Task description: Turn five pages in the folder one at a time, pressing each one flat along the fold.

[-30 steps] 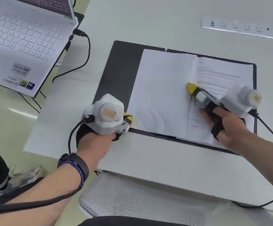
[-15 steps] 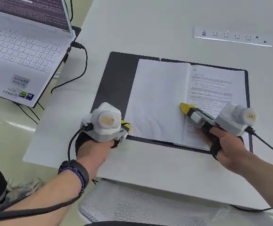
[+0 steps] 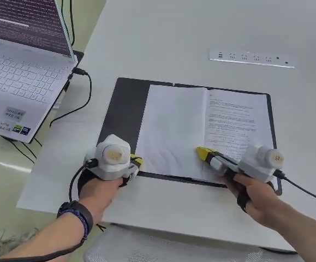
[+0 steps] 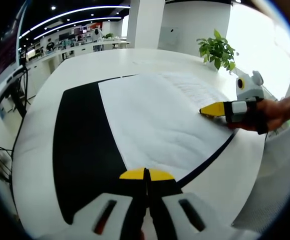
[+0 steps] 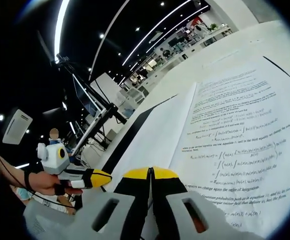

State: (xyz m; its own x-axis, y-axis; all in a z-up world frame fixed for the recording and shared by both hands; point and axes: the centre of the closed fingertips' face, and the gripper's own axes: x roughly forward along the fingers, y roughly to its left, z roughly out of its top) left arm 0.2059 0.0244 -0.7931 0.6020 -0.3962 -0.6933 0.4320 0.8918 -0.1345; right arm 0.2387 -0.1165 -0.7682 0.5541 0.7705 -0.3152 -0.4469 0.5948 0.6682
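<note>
Right hand-held gripper (image 3: 203,153): closed, empty, tip on fold (image 3: 204,120), 6 o'clock end of open black folder with white pages (image 3: 122,109) on tabletop (image 3: 174,43). Left hand-held gripper (image 3: 136,161): closed, empty, 7 o'clock corner. Judged pressing step; next, pinch printed right page (image 3: 239,123) at 3 o'clock edge.

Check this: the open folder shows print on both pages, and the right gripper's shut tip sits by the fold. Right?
No: the left page is blank; only the right page carries print, as the head view shows. Rest stands.

Bright, even overhead light whitens the folder (image 3: 124,109) pages; fisheye edges bend, and ceiling lights (image 5: 61,22) glare.
</note>
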